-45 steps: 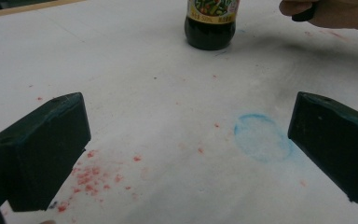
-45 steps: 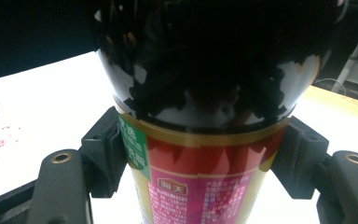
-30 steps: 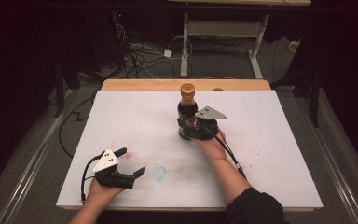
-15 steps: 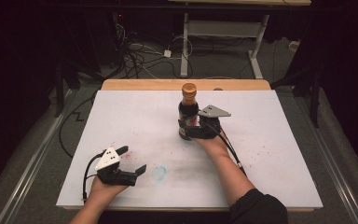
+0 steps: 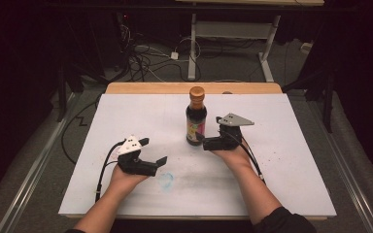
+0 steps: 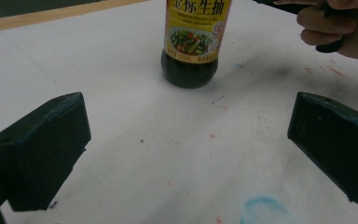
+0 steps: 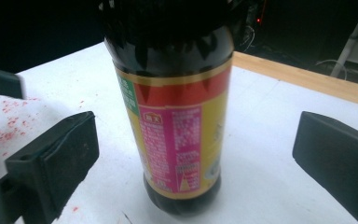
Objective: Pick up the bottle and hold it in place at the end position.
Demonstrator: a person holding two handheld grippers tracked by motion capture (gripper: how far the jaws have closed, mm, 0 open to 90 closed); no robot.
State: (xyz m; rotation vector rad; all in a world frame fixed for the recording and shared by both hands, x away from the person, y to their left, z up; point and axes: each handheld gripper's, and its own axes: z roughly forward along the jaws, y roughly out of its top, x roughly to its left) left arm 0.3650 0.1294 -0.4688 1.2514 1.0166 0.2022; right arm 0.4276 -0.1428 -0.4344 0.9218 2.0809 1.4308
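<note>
The right gripper (image 5: 205, 141) has just been opening its jaws and now stands wide, its pads clear of the dark glass sauce bottle with the yellow and red label and brown cap (image 5: 195, 116). The bottle, gripped a second ago, reads as released. It stands upright on the white table sheet (image 5: 281, 160) just ahead of those jaws, long axis vertical, cap up. The left gripper (image 5: 154, 151), also wide and empty, has drawn nearer, its jaws facing the bottle.

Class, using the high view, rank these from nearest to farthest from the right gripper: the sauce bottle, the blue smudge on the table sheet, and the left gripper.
1. Sauce bottle: just left of the right gripper, upright.
2. Blue smudge: nearer the person, down-left on the sheet.
3. Left gripper: towards the table's left, about as far as the smudge; too close to call.
</note>
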